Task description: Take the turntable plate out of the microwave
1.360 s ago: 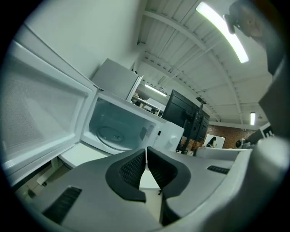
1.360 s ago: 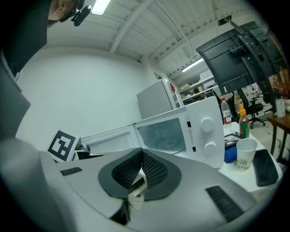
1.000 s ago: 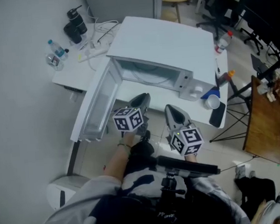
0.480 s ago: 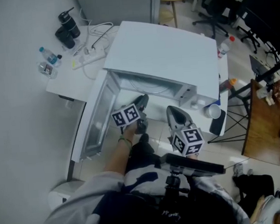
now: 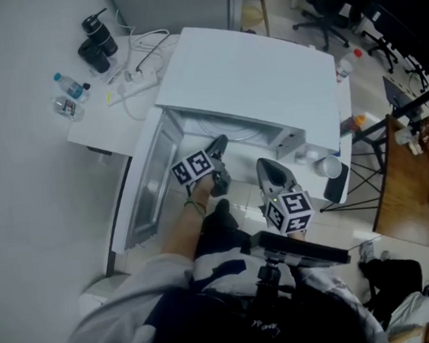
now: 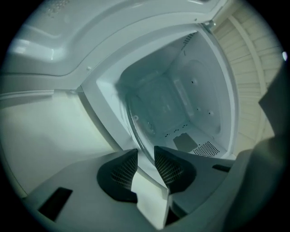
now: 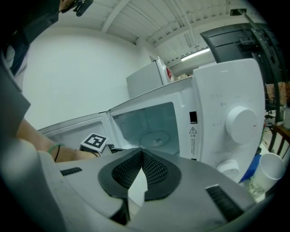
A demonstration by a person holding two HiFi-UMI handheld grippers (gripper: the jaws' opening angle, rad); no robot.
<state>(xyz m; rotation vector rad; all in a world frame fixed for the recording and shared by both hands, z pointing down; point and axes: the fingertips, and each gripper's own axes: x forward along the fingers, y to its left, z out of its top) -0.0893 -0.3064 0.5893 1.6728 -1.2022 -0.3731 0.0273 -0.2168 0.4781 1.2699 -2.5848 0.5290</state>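
ahead of left gripper (image 6: 146, 153): white microwave cavity (image 6: 174, 102) wide open, pretty roomy
its left: swung-open white door (image 5: 145, 187) crowds that side

Black flask (image 5: 96, 33), water bottle (image 5: 68, 84) and power strip (image 5: 139, 78) sit on the white table (image 5: 97, 130)

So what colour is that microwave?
The microwave is white; the head view shows it best.

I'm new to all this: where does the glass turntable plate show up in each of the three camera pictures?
Head view: turntable plate, faint, upper centre, inside the open microwave.
Left gripper view: centre, seen rolled on its side, rim curving down the cavity's left.
Right gripper view: centre, flat on the cavity floor.
Shared landmark: the microwave's white cavity.
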